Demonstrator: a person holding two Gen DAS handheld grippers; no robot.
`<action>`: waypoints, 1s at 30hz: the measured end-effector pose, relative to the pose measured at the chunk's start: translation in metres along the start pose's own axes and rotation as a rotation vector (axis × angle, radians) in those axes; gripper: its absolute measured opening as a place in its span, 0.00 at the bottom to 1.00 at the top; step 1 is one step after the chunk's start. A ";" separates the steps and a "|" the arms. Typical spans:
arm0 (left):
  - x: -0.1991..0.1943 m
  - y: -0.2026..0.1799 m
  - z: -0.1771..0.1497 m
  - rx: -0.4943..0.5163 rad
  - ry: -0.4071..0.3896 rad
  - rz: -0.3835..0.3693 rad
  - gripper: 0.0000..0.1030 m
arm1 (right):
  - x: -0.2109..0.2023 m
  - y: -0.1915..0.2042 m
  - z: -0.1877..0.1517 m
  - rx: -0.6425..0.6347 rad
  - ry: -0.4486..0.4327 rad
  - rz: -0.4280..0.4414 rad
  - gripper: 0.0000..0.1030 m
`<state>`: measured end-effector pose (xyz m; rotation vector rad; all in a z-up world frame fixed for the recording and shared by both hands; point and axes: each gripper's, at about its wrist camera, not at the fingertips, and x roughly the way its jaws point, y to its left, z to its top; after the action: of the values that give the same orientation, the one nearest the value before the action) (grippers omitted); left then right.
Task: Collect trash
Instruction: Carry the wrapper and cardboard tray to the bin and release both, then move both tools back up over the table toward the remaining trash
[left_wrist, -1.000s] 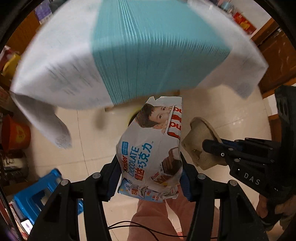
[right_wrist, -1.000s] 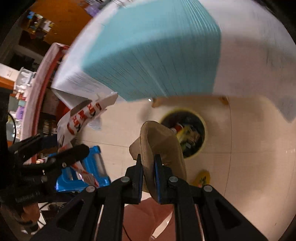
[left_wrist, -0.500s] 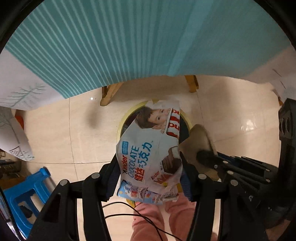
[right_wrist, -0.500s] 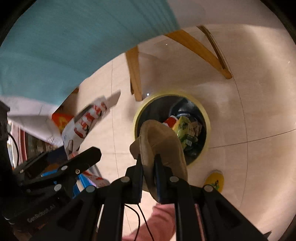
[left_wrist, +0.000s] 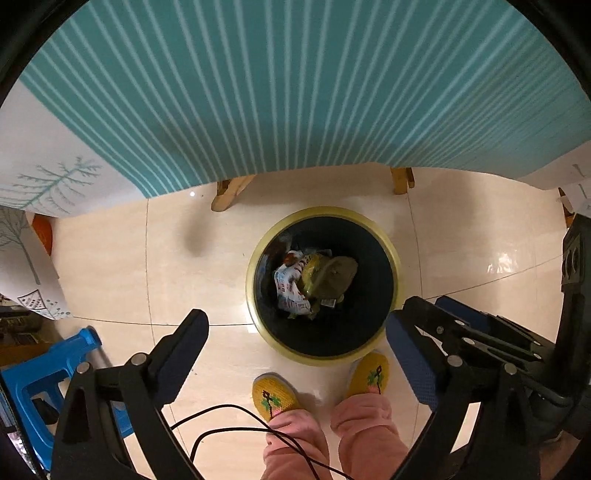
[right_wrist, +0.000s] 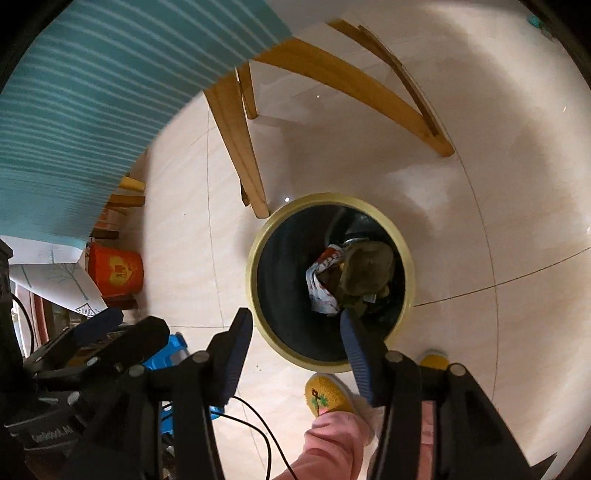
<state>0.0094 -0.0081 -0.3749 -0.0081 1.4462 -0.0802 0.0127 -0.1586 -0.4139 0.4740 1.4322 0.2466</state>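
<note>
A round bin with a yellow rim (left_wrist: 255, 258) (right_wrist: 255, 254) and a dark inside stands on the tiled floor. In it lie a white chocolate wrapper (left_wrist: 288, 288) (right_wrist: 319, 291) and a brownish crumpled piece (left_wrist: 334, 275) (right_wrist: 365, 273), on top of other trash. My left gripper (left_wrist: 295, 332) hangs straight above the bin, its jaws opening wide with nothing between them. My right gripper (right_wrist: 295, 325) hovers over the bin's near rim, its jaws opening too, with nothing held. The right gripper's body also shows at the right edge of the left wrist view.
A teal striped tablecloth (left_wrist: 295, 92) hangs over wooden legs (right_wrist: 240, 147) behind the bin. A person's feet in yellow slippers (left_wrist: 275, 398) stand close to the bin, with a black cable (left_wrist: 221, 421) beside them. A blue stool (left_wrist: 44, 373) and an orange tub (right_wrist: 116, 271) sit at left.
Both grippers have let go: the chocolate wrapper has dropped from the left and the brownish piece from the right, and both now lie in the bin. Both hands came down towards the bin.
</note>
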 end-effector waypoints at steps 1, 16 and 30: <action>-0.002 0.000 0.000 -0.001 -0.002 -0.002 0.93 | 0.000 0.000 0.001 -0.004 -0.004 -0.006 0.49; -0.137 0.006 -0.005 0.021 -0.025 -0.025 0.93 | -0.110 0.055 -0.011 -0.045 -0.045 -0.071 0.49; -0.322 0.046 0.006 0.033 -0.247 -0.061 0.93 | -0.252 0.150 -0.022 -0.176 -0.189 -0.082 0.49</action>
<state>-0.0217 0.0571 -0.0574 -0.0344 1.1971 -0.1480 -0.0249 -0.1335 -0.1229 0.2859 1.2299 0.2528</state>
